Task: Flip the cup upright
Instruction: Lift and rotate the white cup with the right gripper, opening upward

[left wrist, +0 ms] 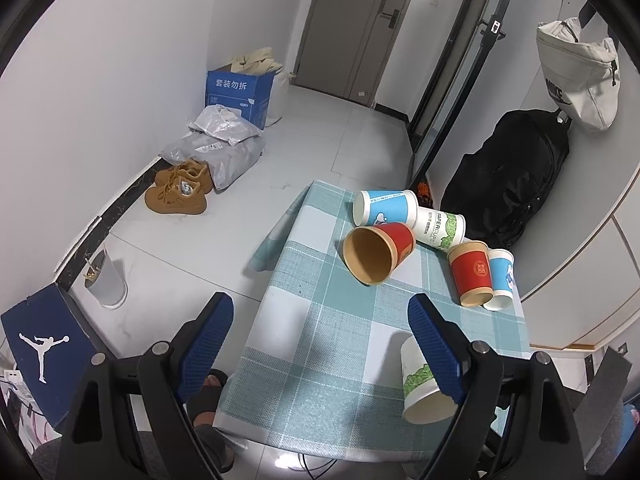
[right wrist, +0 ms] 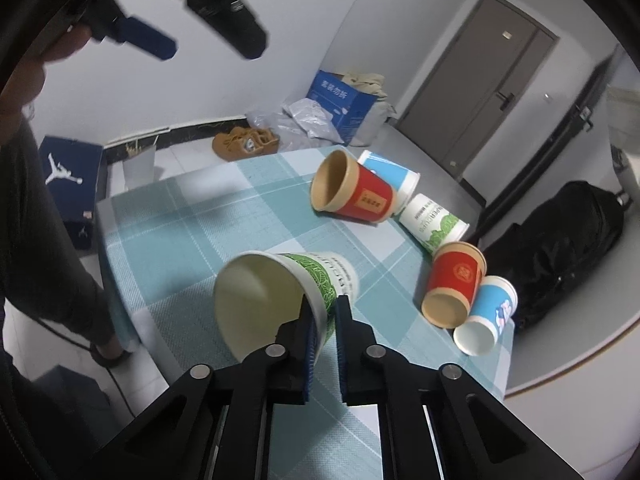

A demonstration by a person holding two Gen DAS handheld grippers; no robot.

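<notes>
My right gripper is shut on the rim of a white and green paper cup, one finger inside, one outside. The cup lies tilted on its side, mouth toward me, just above the checked tablecloth. The same cup shows in the left wrist view, partly behind my right finger. My left gripper is open and empty above the table's near left edge; it also shows in the right wrist view at the upper left.
Several other paper cups lie on their sides at the far right of the table: a large red one, a blue one, a white and green one, a small red one, a small blue one. A black backpack stands beyond.
</notes>
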